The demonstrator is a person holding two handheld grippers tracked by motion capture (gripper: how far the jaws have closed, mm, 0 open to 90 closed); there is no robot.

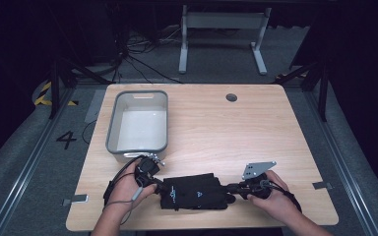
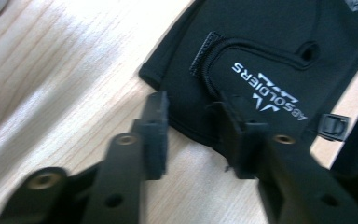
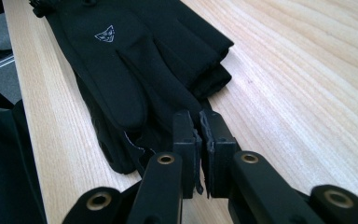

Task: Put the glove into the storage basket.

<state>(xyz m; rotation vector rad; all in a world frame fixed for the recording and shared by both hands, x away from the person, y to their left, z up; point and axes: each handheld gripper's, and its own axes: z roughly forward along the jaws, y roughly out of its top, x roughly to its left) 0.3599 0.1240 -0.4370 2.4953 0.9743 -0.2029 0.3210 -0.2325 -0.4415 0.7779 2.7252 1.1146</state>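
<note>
Gloves between left claw, right claw

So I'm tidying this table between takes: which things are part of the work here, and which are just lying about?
In use:
- black gloves, stacked near the front edge
- left gripper, jaws apart at the cuff end
- right gripper, shut on a glove fingertip

Lying about:
- grey tub, empty, on the table
</note>
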